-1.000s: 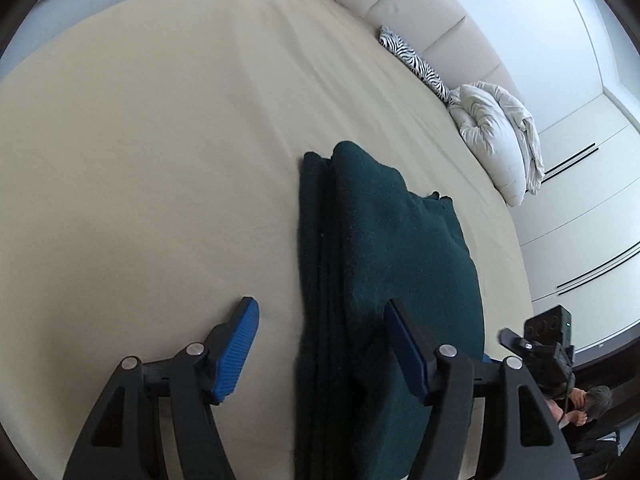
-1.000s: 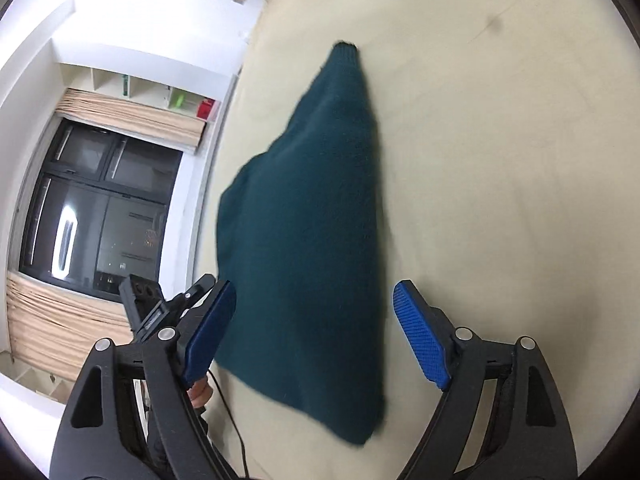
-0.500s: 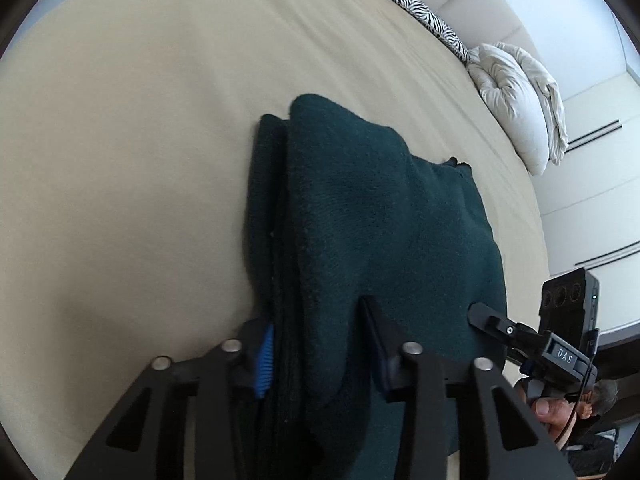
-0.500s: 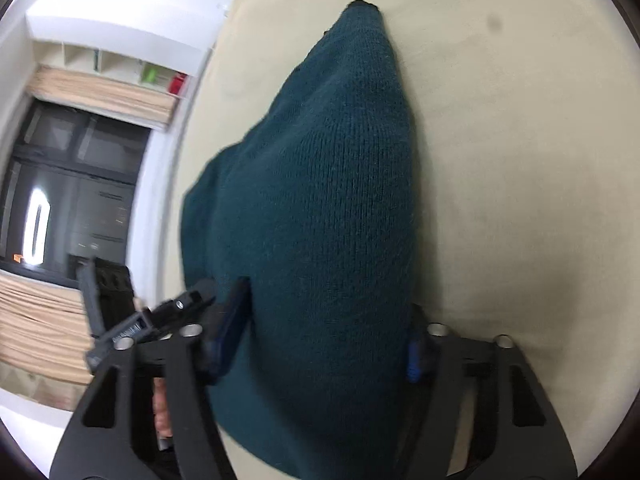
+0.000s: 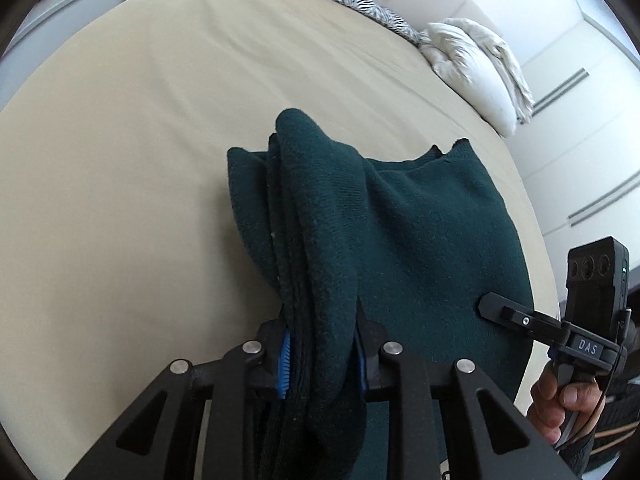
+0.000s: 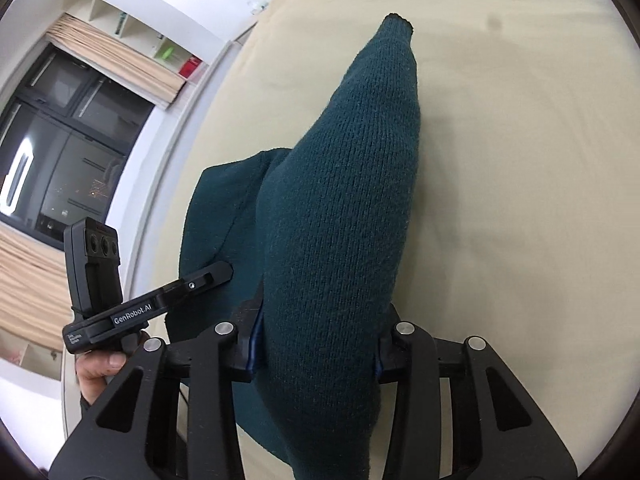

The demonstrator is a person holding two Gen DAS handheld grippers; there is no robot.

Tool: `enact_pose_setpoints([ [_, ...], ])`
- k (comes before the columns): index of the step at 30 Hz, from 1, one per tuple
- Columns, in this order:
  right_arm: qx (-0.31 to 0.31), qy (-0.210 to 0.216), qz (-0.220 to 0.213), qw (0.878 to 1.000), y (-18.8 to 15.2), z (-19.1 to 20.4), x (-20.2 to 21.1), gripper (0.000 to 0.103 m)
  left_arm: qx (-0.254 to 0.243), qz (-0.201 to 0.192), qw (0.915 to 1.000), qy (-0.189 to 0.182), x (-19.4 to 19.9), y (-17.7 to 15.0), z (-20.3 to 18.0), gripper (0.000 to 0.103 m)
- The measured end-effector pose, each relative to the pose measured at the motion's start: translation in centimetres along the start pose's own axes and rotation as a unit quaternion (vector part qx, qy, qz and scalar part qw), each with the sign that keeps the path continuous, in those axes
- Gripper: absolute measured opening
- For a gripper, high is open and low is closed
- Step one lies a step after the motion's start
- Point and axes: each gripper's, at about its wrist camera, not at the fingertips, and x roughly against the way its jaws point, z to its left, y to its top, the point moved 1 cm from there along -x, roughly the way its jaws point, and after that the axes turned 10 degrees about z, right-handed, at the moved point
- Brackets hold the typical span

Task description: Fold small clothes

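The dark green knit sweater (image 5: pixel 420 240) is folded into a thick, long bundle with several layers stacked along one side and a notched neckline at its far end. It lies on the cream bed (image 5: pixel 140 140), nearer the bed's near edge than the headboard, where a zebra-print pillow (image 5: pixel 372 12) and a crumpled white duvet (image 5: pixel 476 68) sit well apart from it.

The left gripper (image 5: pixel 322 354) is clamped on the layered edge of the sweater — its blue pads press into the fabric from both sides. The right gripper (image 6: pixel 316 344) is clenched on the other near end, the knit bulging up between its pads. Both sets of jaws have just been closing, each with the sweater between them.

A second ago both grippers hung wide open above the garment, which lay flat; now the near end is pinched and raised off the sheet, so the cloth humps up and slopes away from each camera.

The sweater's long axis runs away from the grippers toward the far side of the bed — in the right wrist view it tapers to a narrow tip (image 6: pixel 398 24) still resting on the sheet. A person's hand (image 5: pixel 560 404) holds the right gripper's handle at the bed's edge.
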Motion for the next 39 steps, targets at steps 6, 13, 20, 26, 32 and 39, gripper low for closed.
enact_pose_setpoints([
  [6, -0.006, 0.032, -0.014, 0.999, -8.1, -2.4, 3.2, 0.037, -0.038, 0.010, 0.9992, 0.006, -1.0, -6.5, -2.5, 0.027],
  [13, -0.096, 0.086, -0.019, 0.991, -12.3, -9.1, -1.4, 0.047, -0.004, 0.013, 0.9998, 0.016, -4.7, -8.4, -0.3, 0.039],
  [20, -0.115, 0.031, -0.082, 0.989, -14.0, -8.2, 2.2, 0.052, 0.017, 0.002, 0.9998, 0.009, -3.0, -9.1, 0.2, 0.041],
  [26, -0.110, 0.018, -0.146, 0.983, -13.9, -9.7, 5.7, 0.052, -0.021, -0.091, 0.9919, 0.086, 2.5, -8.9, -4.1, 0.038],
  [32, -0.047, -0.018, -0.114, 0.992, -10.0, -7.1, 3.1, 0.042, -0.084, -0.096, 0.9906, 0.049, 0.9, -6.9, -8.3, 0.042],
  [39, -0.048, -0.040, -0.095, 0.994, -8.0, -7.1, -0.6, 0.042, -0.029, -0.057, 0.9962, 0.060, -5.7, -5.7, -2.6, 0.019],
])
